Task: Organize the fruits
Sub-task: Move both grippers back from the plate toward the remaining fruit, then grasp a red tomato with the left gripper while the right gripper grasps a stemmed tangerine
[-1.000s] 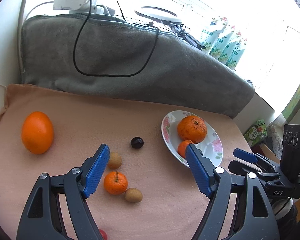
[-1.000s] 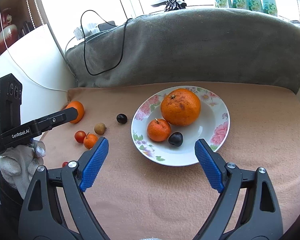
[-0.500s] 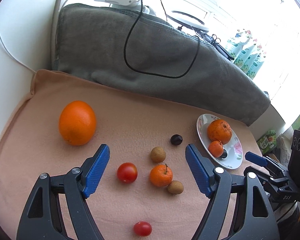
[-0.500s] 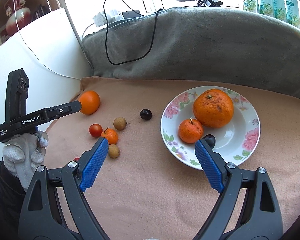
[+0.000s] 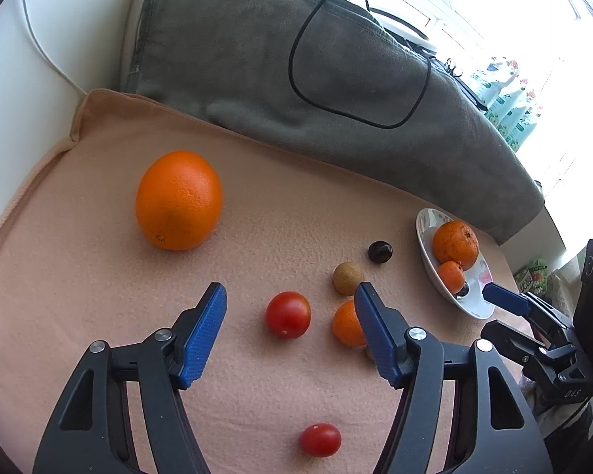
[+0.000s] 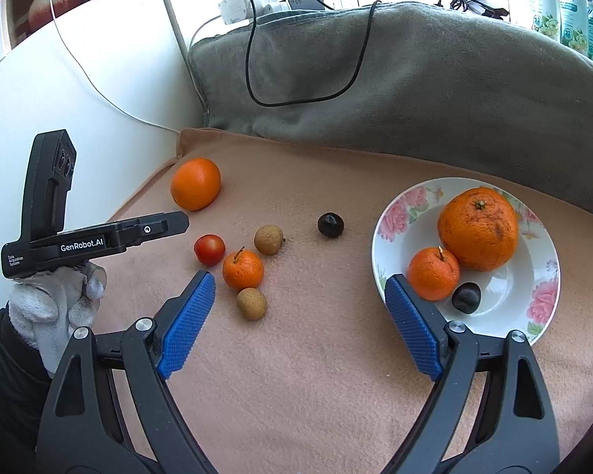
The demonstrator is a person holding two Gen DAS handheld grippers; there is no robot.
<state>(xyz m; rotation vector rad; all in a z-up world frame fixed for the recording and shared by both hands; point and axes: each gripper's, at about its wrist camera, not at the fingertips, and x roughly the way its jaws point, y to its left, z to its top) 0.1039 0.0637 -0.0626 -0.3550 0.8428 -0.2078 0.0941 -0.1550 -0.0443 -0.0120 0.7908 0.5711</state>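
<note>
My left gripper [image 5: 290, 296] is open and empty, hovering with a red tomato [image 5: 288, 315] between its fingertips. A big orange [image 5: 178, 200] lies far left. A small mandarin [image 5: 348, 322], a brown longan [image 5: 348, 277], a dark plum [image 5: 380, 252] and a second small tomato [image 5: 320, 439] lie loose on the peach cloth. My right gripper [image 6: 300, 292] is open and empty near the floral plate [image 6: 391, 213], which holds a large tangerine [image 6: 478, 228], a small mandarin [image 6: 433, 273] and a dark plum [image 6: 466, 297].
A grey blanket [image 6: 415, 79] with a black cable [image 5: 355, 79] rises along the back. A white wall panel [image 6: 79, 91] borders the left. A second longan [image 6: 251, 303] lies near the right gripper's left finger. The left gripper's body [image 6: 95, 241] shows in the right wrist view.
The left gripper swung left and lowered toward the tomato, which now sits between its fingers. The right gripper shifted left, so the plate has moved to the right of its view.
</note>
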